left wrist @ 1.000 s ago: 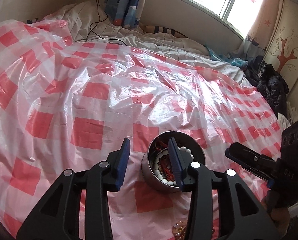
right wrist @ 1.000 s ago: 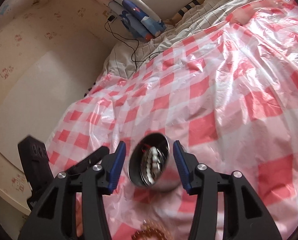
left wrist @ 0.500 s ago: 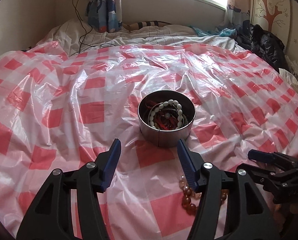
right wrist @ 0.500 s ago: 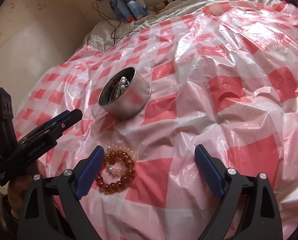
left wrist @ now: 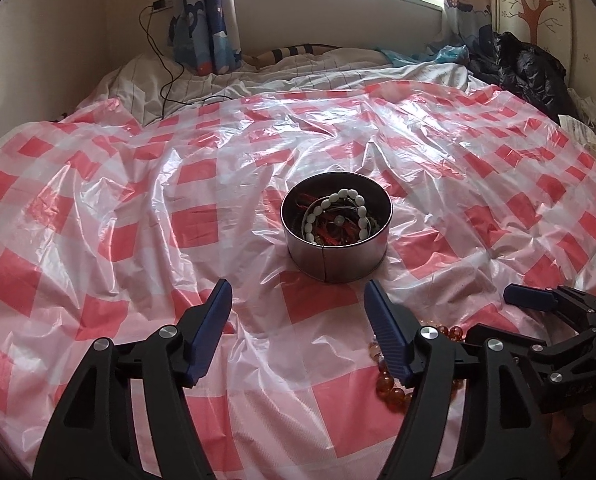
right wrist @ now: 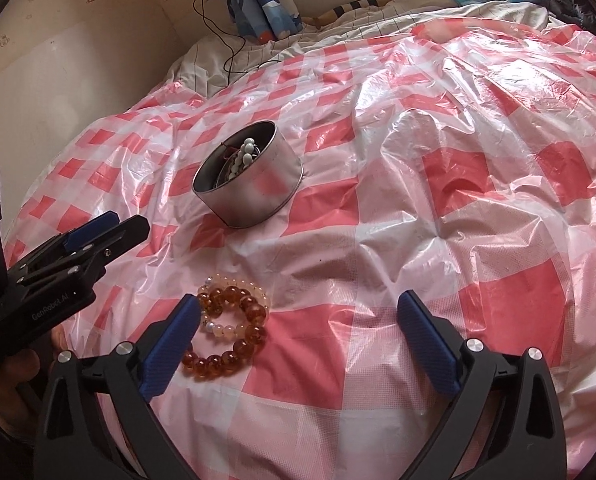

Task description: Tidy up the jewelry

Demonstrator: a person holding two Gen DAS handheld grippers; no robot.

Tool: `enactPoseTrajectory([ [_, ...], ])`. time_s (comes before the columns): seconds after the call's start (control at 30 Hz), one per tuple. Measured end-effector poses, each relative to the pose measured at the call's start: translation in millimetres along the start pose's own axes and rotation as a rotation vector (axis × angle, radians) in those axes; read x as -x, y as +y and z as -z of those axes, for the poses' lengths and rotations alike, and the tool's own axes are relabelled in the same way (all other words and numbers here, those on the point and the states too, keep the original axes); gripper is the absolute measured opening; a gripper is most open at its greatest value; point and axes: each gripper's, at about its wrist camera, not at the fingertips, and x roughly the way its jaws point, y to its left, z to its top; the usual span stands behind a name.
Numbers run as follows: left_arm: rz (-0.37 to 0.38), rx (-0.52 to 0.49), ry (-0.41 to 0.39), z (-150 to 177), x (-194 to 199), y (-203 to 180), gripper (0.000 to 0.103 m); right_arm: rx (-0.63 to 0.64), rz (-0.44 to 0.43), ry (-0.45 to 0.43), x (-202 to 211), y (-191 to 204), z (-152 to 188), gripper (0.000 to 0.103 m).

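Two hand-held black grippers with blue-padded fingers hover over a bed covered by a glossy red-and-white checked plastic sheet (left wrist: 202, 216). The left gripper (left wrist: 298, 332) has just been widening its jaws, which stand spread with only bare sheet between them; the right gripper (right wrist: 298, 344) has likewise just been opening and stands splayed very wide, holding nothing. A round, shallow silver metal tin (left wrist: 337, 254) sits upright on the sheet at twelve o'clock from the left gripper, a little ahead of its fingertips, and at about eleven o'clock from the right gripper, farther off. Inside it lie a white oval-bead bracelet (left wrist: 352, 210) and a tangle of red cords. The loose pieces, an amber round-bead bracelet (right wrist: 234, 332) and a pale peach bead bracelet (right wrist: 228, 308) overlapping it, lie flat on the sheet between the tin and the right gripper. Seen along the right gripper they sit at roughly ten o'clock, just beside the inner face of its left finger (right wrist: 170, 344) and off the midline of the gap. From the left wrist view they peek out at four o'clock, mostly hidden behind the right finger (left wrist: 386, 340). The amber loop's long axis runs roughly away from the right gripper toward the tin. The right gripper appears the nearer, and likely needs a small shift toward nine o'clock to centre the beads before closing.
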Motion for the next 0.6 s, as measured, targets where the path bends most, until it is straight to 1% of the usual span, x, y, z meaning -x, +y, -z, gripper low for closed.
enactPoseTrajectory([
  [0.13, -0.005, -0.019, 0.0, 1, 0, -5, 0.068, -0.002, 0.004, -0.01, 2, 0, 0, 0.095],
  [0.43, -0.004, -0.032, 0.004, 3, 0, -8, 0.069, 0.062, 0.101, -0.052, 14, 12, 10, 0.095],
  [0.6, -0.004, -0.038, 0.007, 6, 0, -10, 0.07, 0.077, 0.128, -0.041, 12, 12, 16, 0.095],
])
